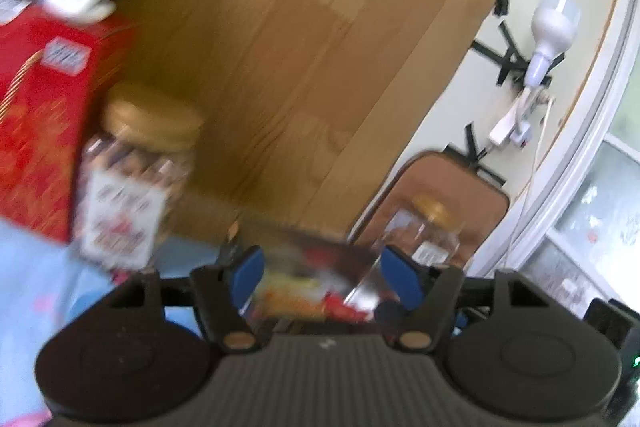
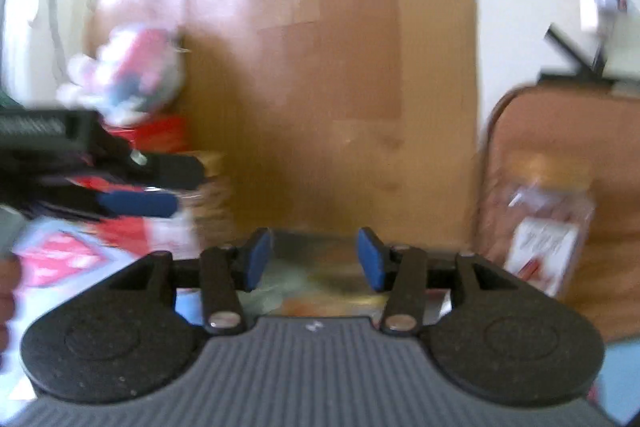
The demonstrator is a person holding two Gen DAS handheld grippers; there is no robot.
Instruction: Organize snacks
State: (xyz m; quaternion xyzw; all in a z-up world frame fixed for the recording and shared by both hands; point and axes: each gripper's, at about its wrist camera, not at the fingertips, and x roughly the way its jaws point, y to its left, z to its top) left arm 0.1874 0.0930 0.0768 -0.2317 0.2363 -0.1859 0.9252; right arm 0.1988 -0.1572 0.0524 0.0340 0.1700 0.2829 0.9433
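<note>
Wooden board backs both spread, empty claws; left claw brackets a snack packet right of the gold-lidded jar. Blurred swinging risks toppling that jar.

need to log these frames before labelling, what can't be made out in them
- Left wrist view: motion blur smears the label print on the near gold-lidded jar; unreadable.
- Left wrist view: the snack packet between the left gripper fingers is blurred; contact unclear.
- Right wrist view: the item below the right gripper is blurred and partly hidden by the gripper body.
- Right wrist view: blur smears the far jar label.
</note>
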